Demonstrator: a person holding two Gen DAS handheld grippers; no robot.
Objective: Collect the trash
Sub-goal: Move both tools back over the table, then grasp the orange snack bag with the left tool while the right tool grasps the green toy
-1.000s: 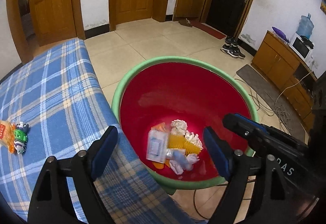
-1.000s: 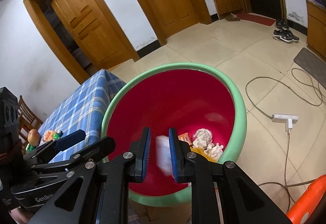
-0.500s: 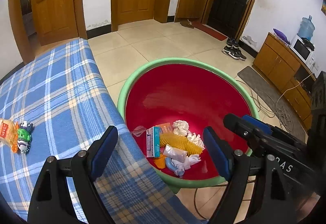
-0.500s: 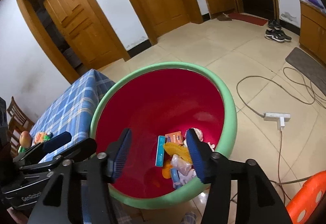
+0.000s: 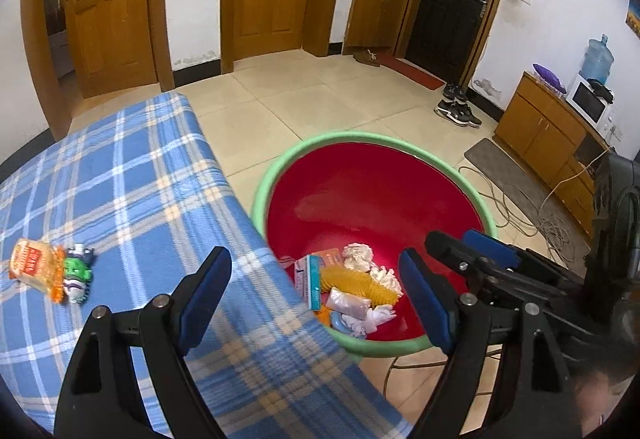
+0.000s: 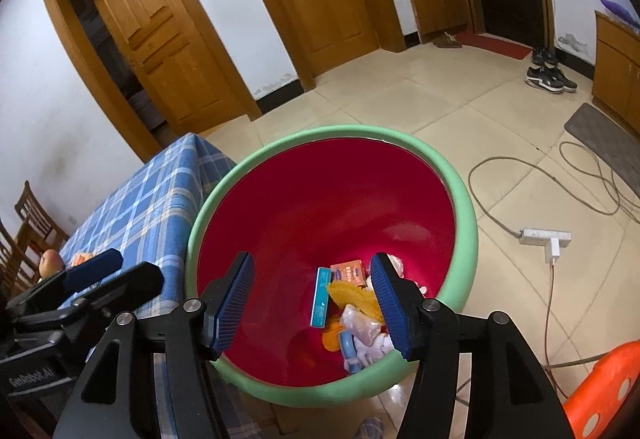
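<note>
Left tongs [image 5: 316, 285]: spread apart, empty, above the basin's [image 5: 280, 167] near rim.
Right tongs [image 6: 312, 299]: spread apart, empty, over the basin [image 6: 464, 207].
Trash [image 6: 352, 303]: heaped inside basin.

**The box is dropping into the bin**

The right gripper [image 6: 312, 303] is opening wide after pinching a small teal box [image 6: 321, 302]. The box is now lying in the red bin [image 6: 320, 191], low in the frame, beside the yellow wrapper [image 6: 354, 297]. Both grippers are pulling back.
</note>
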